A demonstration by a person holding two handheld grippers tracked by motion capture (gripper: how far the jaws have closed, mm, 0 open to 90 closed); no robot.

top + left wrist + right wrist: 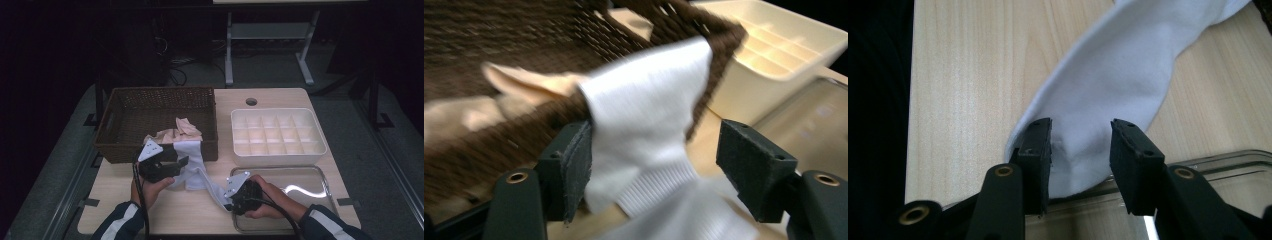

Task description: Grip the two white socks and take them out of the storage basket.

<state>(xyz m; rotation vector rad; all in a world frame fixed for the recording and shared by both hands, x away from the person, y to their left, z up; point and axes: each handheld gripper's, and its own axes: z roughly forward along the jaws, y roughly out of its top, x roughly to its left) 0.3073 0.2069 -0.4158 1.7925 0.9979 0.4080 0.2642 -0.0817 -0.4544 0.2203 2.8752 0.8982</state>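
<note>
My right tool (1080, 145) straddles the white sock's (1118, 75) toe, released. My left tool (654, 170) is spread around its cuff, not pinching. Sock trails from the basket (155, 120) across the table (200, 210). Next, I judge: regrip, then fold.

This looks like a lab or test room set up for recording, not a home. A small light-wood counter (165, 210) stands alone on a grey floor (65, 165) in a dark room, lit only from above. Behind it, at the far side, is the white metal frame of another table (230, 55), with loose black cables (175, 70) trailing on the floor to its left. Strips of tape (345, 202) mark the floor near the counter's right and left corners. A person at the near edge holds a hand-held gripper (182, 162) with a cable and a grey marker plate in each hand, which suits a data-collection rig.
</note>
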